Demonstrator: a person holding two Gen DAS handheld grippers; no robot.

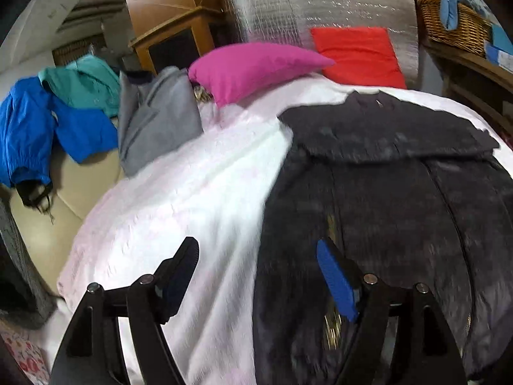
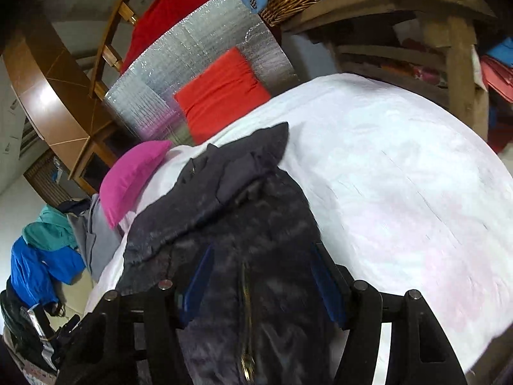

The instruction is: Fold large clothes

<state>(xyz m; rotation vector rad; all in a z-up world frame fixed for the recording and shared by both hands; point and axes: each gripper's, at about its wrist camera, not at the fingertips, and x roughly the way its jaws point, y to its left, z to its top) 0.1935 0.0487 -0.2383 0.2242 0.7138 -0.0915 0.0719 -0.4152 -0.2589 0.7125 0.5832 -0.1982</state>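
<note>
Left wrist: wicker basket (image 1: 455,29) w/ blue cloth (image 1: 449,0) draped over rim; both grippers' fingers wide, holding nothing.

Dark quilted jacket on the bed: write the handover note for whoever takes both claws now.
Left claw: open, empty, over the edge of the dark quilted jacket.
Right claw: open above the jacket, gripping nothing.
Jacket: spread on the white bedcover, zip facing up, top part apparently folded over.
Done: laid out, maybe one fold.
Left: remaining folds; the blue, teal and grey garments wait heaped at the bedside.
</note>
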